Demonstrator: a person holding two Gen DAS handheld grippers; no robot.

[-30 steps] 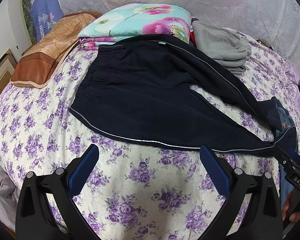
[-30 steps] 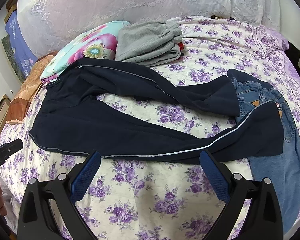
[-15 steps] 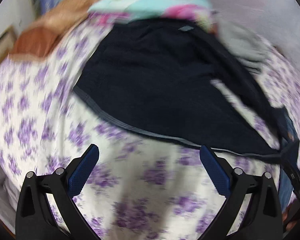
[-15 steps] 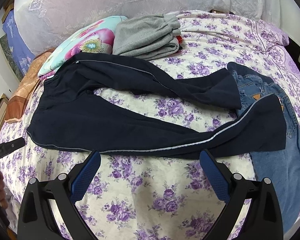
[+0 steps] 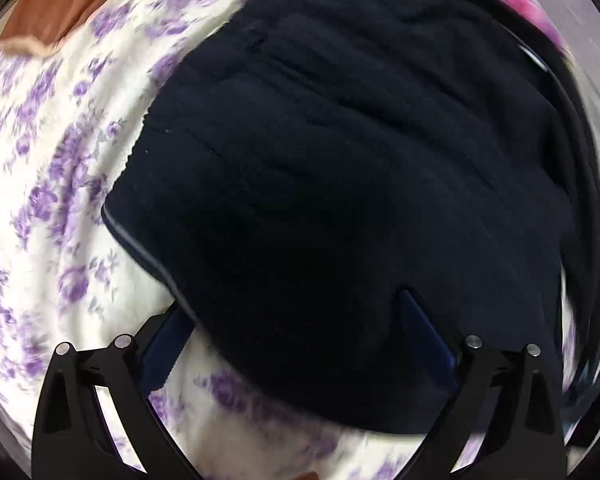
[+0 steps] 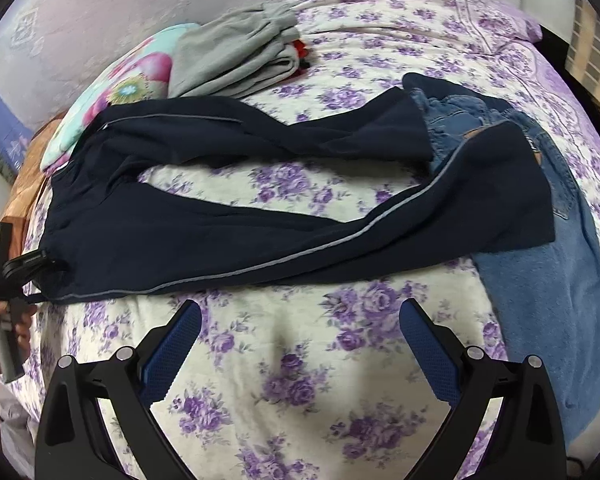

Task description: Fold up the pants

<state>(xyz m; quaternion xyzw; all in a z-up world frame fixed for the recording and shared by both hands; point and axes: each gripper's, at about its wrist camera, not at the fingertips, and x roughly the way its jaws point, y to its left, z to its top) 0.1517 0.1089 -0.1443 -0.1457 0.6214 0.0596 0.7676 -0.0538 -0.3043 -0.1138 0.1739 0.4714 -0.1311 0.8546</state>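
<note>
Now reaching for the waistband corner.
Our left gripper (image 5: 296, 320), spread wide, straddles the navy pants (image 6: 228, 232) on the bed (image 6: 300, 344); right gripper (image 6: 300, 332) hangs spread. Next we should pinch.

Navy pants (image 6: 228, 236), purple-floral bedspread (image 6: 308, 360)
</note>
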